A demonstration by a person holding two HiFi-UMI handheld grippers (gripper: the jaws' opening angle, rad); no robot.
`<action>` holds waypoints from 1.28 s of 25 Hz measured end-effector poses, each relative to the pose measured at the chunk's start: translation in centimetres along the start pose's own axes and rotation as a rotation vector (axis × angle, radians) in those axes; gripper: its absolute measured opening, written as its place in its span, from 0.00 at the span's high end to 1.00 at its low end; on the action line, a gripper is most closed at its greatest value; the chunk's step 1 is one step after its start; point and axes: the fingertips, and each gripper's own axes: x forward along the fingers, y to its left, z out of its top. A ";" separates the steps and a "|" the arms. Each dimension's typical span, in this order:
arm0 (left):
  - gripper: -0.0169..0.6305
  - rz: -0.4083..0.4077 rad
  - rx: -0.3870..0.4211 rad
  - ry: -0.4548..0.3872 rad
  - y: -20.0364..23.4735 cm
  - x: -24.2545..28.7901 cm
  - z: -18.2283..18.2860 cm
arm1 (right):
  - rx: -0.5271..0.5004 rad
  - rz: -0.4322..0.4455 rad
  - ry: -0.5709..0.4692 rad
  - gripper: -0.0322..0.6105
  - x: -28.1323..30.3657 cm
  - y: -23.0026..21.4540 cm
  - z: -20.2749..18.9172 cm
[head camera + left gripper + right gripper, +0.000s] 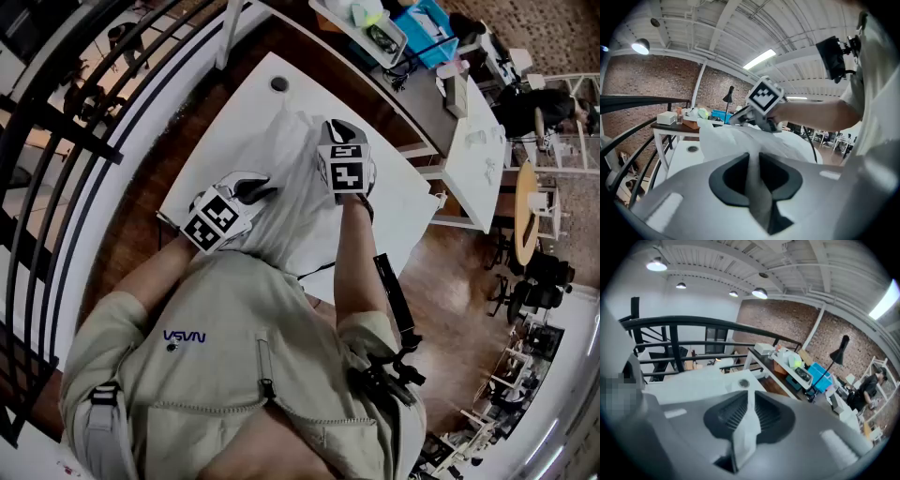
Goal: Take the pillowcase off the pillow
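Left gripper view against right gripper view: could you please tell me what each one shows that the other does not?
Only the left gripper view shows the right gripper and the forearm behind it, above the bulk of the pillowcase, and the left gripper shut on a fold. Only the right gripper view shows the right gripper's own jaws shut on pillowcase fabric, plus a person at a far desk. Both show the white table, the brick wall and the black lamp.

Centre-left of head view: left hand-held gripper (251,189), jaws pinched on pillowcase (292,173) fold. Upper centre: right hand-held gripper (343,129), tilted down, jaws clamping same cloth. Left forearm (150,274) and right forearm (358,262) stretched forward.
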 end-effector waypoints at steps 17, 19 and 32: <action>0.91 0.015 -0.007 0.024 4.0 -0.7 -0.2 | 0.172 -0.066 0.078 0.92 -7.1 8.9 -5.3; 0.91 0.002 -0.029 0.006 4.6 -1.4 0.4 | 0.198 -0.125 0.087 0.92 -7.9 7.5 -6.3; 0.90 0.030 -0.185 -0.006 7.7 -1.0 -2.3 | 0.256 -0.304 0.153 0.93 -9.1 5.0 -14.0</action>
